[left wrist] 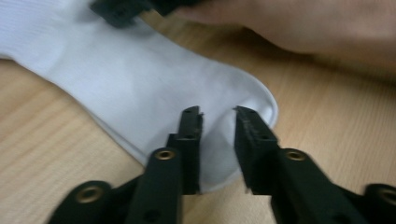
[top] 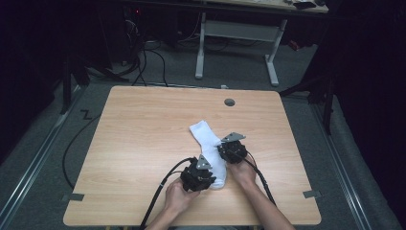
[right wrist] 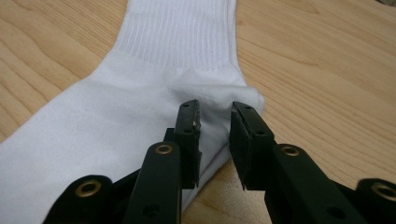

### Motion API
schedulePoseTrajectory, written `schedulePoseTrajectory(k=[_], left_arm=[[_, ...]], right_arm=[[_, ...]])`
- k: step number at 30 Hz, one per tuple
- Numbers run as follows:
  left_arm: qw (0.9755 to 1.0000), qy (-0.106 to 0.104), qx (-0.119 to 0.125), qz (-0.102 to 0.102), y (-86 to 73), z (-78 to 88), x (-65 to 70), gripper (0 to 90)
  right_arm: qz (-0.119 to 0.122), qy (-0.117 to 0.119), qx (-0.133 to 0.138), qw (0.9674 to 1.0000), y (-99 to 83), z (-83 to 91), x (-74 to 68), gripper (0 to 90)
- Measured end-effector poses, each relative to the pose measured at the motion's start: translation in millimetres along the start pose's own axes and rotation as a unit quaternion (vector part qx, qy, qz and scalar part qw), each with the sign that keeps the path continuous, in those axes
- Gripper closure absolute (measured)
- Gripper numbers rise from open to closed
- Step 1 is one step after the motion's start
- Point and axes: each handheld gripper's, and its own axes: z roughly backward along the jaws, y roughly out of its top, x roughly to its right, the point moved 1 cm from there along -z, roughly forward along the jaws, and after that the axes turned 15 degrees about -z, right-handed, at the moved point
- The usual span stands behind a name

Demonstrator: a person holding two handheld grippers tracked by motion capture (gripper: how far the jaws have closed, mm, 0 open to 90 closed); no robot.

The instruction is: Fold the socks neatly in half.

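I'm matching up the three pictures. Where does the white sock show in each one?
High view: the white sock lies slantwise at the table's middle, between the two tongs.
Left gripper view: it runs from the upper left to its rounded toe end, just above the jaws.
Right gripper view: it fills the middle and left, ribbed cuff at the top.
Shared landmark: the light wood table top.

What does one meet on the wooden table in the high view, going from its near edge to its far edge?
The person's left gripper → the right gripper → the ribbed cuff of the white sock → the round grey plug in the light wooden table.
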Motion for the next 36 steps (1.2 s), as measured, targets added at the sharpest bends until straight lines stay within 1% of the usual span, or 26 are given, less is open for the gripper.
schedulePoseTrajectory(k=[2,3,6,7,10,11,13,14,15,16,18,19,20,21,22,24,25,26,27,28,29,30,31,32,34,36], left_arm=[[0.9997,0.021,0.009,0.007,1.8,1.5,-5.4,62.0],[0.9994,0.031,0.008,0.01,2.7,0.6,-8.9,60.2],[0.9986,0.049,-0.008,0.017,3.8,-8.6,-22.1,58.1],[0.9984,0.05,-0.015,0.021,3.1,-12.4,-26.4,57.8],[0.9981,0.041,-0.029,0.036,-1.7,-20.2,-34.8,58.1],[0.9979,0.045,-0.032,0.034,-2.7,-20.2,-35.5,58.3],[0.9971,0.066,-0.025,0.028,-2.6,-16.3,-37.3,57.6],[0.9964,0.077,-0.018,0.028,-1.9,-13.3,-39.9,56.3],[0.9954,0.089,-0.012,0.032,-1.1,-10.6,-43.9,55.2],[0.9946,0.096,-0.012,0.036,-0.1,-8.9,-49.2,54.4],[0.9927,0.112,-0.02,0.04,1.4,-7.8,-61.1,54.0],[0.9919,0.116,-0.024,0.047,1.6,-8.0,-67.4,54.0],[0.9918,0.11,-0.027,0.058,1.5,-8.2,-74.2,53.6],[0.9911,0.11,-0.024,0.07,1.1,-8.5,-80.4,52.6],[0.9902,0.115,-0.024,0.076,0.3,-8.6,-85.7,52.4],[0.9884,0.117,-0.032,0.092,-1.3,-9.9,-96.8,51.4],[0.9871,0.124,-0.032,0.097,-2.3,-10.6,-102.0,50.3],[0.9853,0.132,-0.025,0.106,-4.0,-10.9,-107.0,49.8],[0.9831,0.138,-0.018,0.119,-6.5,-11.3,-112.4,48.8],[0.9806,0.14,-0.012,0.136,-9.2,-12.4,-117.5,46.0],[0.9785,0.143,-0.007,0.149,-11.8,-13.9,-121.9,43.6],[0.9768,0.15,-0.007,0.153,-13.9,-15.8,-125.1,43.2],[0.9756,0.155,-0.007,0.155,-15.9,-17.8,-127.4,42.6],[0.9748,0.156,-0.008,0.16,-17.8,-19.6,-129.5,41.3],[0.9738,0.154,-0.005,0.167,-20.8,-21.8,-132.3,38.7],[0.9736,0.154,0.0,0.169,-21.2,-21.5,-133.3,38.2]], right_arm=[[-0.007,0.005,-0.004,1.0,0.1,0.8,2.2,68.4],[-0.011,0.008,-0.005,0.9999,-0.1,1.4,3.1,67.6],[-0.013,0.012,-0.008,0.9998,-1.3,3.2,4.1,67.0],[-0.012,0.013,-0.011,0.9998,-1.7,3.9,3.3,67.0],[0.0,0.015,-0.013,0.9998,-3.7,6.4,-0.4,67.1],[0.006,0.016,-0.014,0.9998,-4.5,7.4,-2.0,67.1],[0.015,0.018,-0.015,0.9996,-6.2,9.3,-5.4,67.2],[0.018,0.019,-0.015,0.9996,-7.4,10.3,-6.9,67.2],[0.019,0.021,-0.014,0.9995,-8.7,11.2,-8.2,67.2],[0.02,0.023,-0.013,0.9995,-10.2,12.0,-9.3,67.2],[0.022,0.027,-0.01,0.9993,-12.8,13.6,-11.9,67.3],[0.022,0.028,-0.01,0.9993,-14.2,14.5,-13.3,67.3],[0.025,0.029,-0.009,0.9992,-15.4,15.4,-14.5,67.4],[0.027,0.03,-0.009,0.9991,-16.2,16.2,-15.7,67.4],[0.028,0.031,-0.009,0.9991,-17.1,16.9,-16.9,67.3],[0.031,0.035,-0.007,0.9989,-19.2,18.0,-19.0,67.4],[0.031,0.036,-0.006,0.9989,-19.8,18.4,-19.8,67.4],[0.032,0.037,-0.005,0.9988,-20.7,18.9,-20.4,67.4],[0.032,0.038,-0.004,0.9987,-21.6,19.5,-21.0,67.4],[0.031,0.04,-0.004,0.9987,-22.7,20.1,-21.3,67.4],[0.031,0.042,-0.002,0.9987,-23.7,20.6,-21.4,67.4],[0.03,0.044,-0.002,0.9986,-24.8,21.3,-21.6,67.4],[0.03,0.046,-0.003,0.9985,-25.1,21.9,-21.9,67.4],[0.031,0.048,-0.008,0.9983,-24.9,22.6,-22.5,67.4],[0.036,0.05,-0.016,0.9979,-24.5,24.1,-23.7,67.4],[0.04,0.053,-0.017,0.9976,-25.5,25.1,-24.4,67.4]])
